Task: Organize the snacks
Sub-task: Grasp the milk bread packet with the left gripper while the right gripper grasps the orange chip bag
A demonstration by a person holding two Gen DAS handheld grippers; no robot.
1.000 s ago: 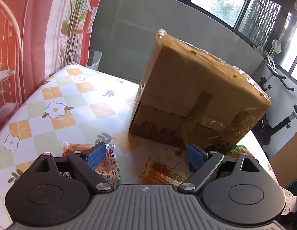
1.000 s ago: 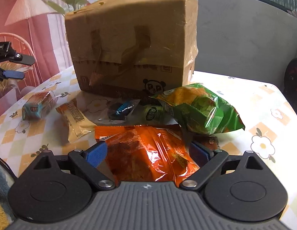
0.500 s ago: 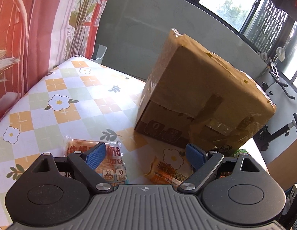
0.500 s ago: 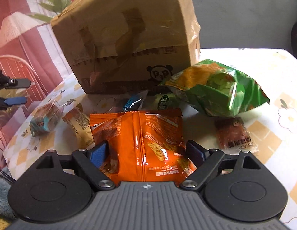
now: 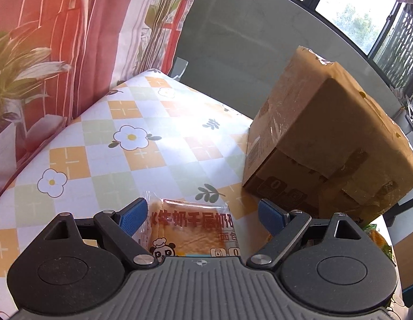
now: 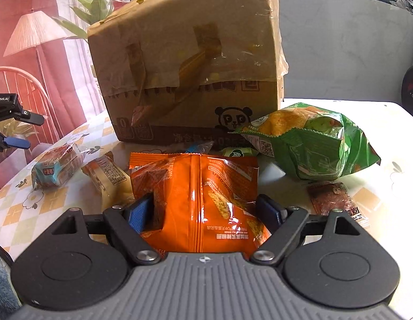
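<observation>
My own body hides the near end of the bread pack (image 5: 190, 229) and the orange bag (image 6: 201, 200); the box (image 6: 185, 74) hides a blue wrapper's (image 6: 199, 146) far end

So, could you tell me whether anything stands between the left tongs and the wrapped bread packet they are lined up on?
Nothing visible does. The bread packet lies flat on the tablecloth, already between the open fingers of the left tongs. The cardboard box stands off to the right, apart from the packet.
</observation>
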